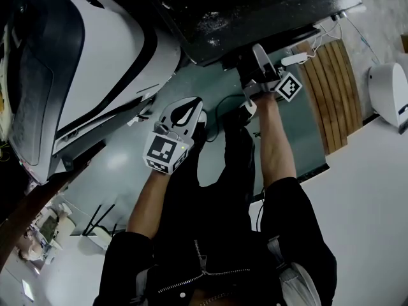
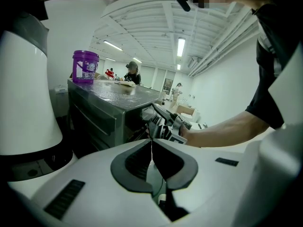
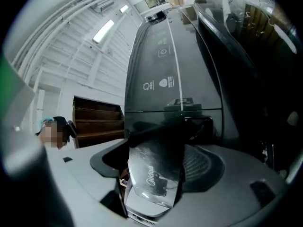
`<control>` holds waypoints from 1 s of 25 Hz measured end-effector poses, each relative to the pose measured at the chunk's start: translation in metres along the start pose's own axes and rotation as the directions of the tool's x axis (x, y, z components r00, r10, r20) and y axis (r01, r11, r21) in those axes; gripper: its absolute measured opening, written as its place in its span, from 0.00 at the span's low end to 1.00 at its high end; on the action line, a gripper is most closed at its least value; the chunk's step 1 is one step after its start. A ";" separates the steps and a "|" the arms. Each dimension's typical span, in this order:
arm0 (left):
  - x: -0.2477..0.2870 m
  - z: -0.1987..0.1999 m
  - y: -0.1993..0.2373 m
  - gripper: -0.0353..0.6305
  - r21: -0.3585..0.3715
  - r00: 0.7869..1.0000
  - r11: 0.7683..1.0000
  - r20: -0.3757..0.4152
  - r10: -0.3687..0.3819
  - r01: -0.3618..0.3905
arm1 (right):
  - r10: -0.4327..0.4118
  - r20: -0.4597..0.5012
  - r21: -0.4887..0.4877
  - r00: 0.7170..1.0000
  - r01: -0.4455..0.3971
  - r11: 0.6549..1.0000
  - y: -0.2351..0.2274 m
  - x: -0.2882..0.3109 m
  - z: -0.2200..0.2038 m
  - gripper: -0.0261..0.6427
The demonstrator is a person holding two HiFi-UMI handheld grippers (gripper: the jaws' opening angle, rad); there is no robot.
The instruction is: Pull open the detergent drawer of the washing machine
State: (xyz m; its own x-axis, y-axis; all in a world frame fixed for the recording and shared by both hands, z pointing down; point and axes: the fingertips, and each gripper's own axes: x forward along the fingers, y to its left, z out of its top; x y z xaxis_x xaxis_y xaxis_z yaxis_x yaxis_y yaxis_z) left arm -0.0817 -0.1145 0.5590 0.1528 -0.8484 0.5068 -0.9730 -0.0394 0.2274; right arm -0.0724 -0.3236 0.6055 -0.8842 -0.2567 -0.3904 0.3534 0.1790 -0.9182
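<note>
The dark washing machine (image 1: 255,11) stands at the top of the head view, and its glossy front (image 3: 161,60) fills the right gripper view. My right gripper (image 1: 250,61) is up against the machine's front. In the right gripper view its jaws (image 3: 163,137) stand wide, with the grey detergent drawer front (image 3: 154,174) between them. No squeeze on it shows. My left gripper (image 1: 185,107) hangs lower left, away from the machine, and is shut (image 2: 151,143) with nothing in it. The left gripper view shows the right gripper (image 2: 163,124) at the machine's edge.
A large white rounded appliance (image 1: 76,56) stands close on the left. A wooden slatted panel (image 1: 331,88) and a white unit (image 1: 389,94) are on the right. A purple bucket (image 2: 85,66) sits on the machine's top. A cable (image 1: 223,107) lies on the green floor.
</note>
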 end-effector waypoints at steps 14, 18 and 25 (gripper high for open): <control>-0.004 -0.003 -0.002 0.09 -0.017 1.000 1.000 -0.003 0.005 -0.005 | 0.009 0.017 0.036 1.000 -0.010 0.999 -0.003 -0.002 0.000 0.51; -0.005 -0.004 0.000 0.09 -0.022 1.000 1.000 -0.002 0.009 -0.009 | 0.010 0.024 0.027 1.000 -0.010 1.000 -0.003 -0.002 0.000 0.51; -0.006 -0.006 0.001 0.09 -0.021 1.000 1.000 -0.009 0.012 -0.013 | 0.016 0.056 0.032 0.998 -0.018 0.999 -0.003 -0.003 0.001 0.49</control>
State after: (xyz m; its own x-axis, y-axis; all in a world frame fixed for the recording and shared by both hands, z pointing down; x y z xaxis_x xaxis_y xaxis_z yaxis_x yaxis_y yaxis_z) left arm -0.0829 -0.1063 0.5610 0.1423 -0.8440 0.5172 -0.9710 -0.0177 0.2382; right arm -0.0705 -0.3239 0.6094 -0.8600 -0.3063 -0.4082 0.3789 0.1527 -0.9128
